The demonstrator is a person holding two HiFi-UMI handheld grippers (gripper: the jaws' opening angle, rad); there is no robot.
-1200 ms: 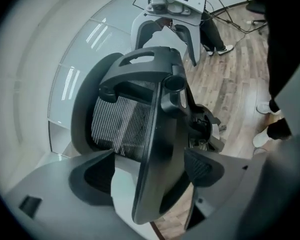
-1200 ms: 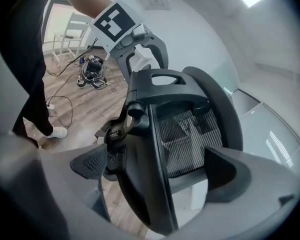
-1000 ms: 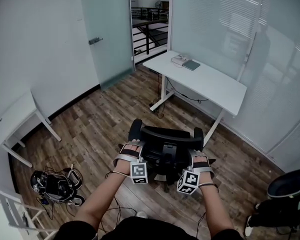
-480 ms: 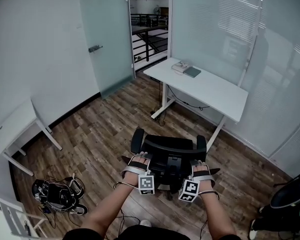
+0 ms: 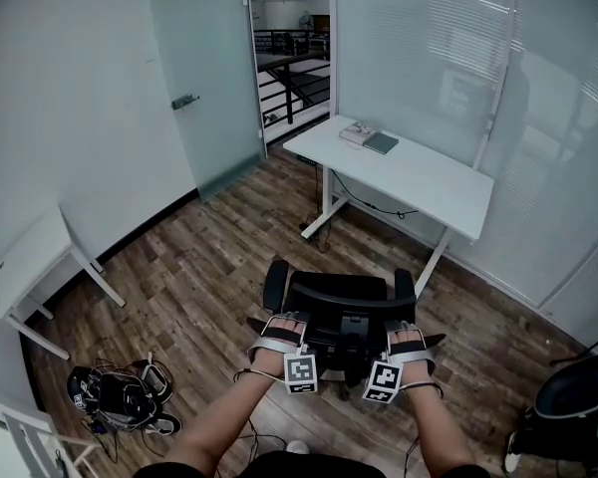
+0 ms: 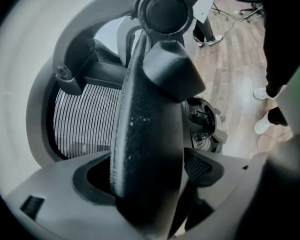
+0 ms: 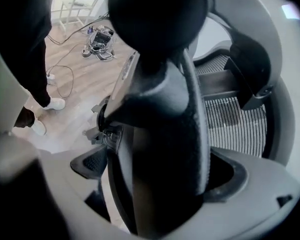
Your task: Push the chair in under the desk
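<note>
**Editor:** What does the frame show?

**Photographer:** A black mesh-backed chair (image 5: 339, 305) stands on the wood floor (image 5: 209, 257), close in front of the person. It is not yet under the white desk (image 5: 419, 177), which runs along the far right wall. The left gripper (image 5: 277, 319) is clamped on the chair's left armrest (image 6: 150, 134), and the right gripper (image 5: 405, 327) is clamped on the right armrest (image 7: 165, 149). Padding fills both sets of jaws.

**Editor:** What could go wrong from here?

**Photographer:** Mostly steering. The chair sits nearest the desk leg (image 5: 431, 259) at the near right end, not square to the gap between the legs. If one arm pushes harder than the other, the chair would likely swing and its base would strike that leg.

Height is the other worry — if the armrests ride too high for the desktop, they would knock its edge. That could jolt the books (image 5: 369, 135) at the far end.

A cable (image 5: 374, 202) hangs under the desk and could snag the base. The armrest pads may also give under a sideways load, and then a grip could slip.
</note>
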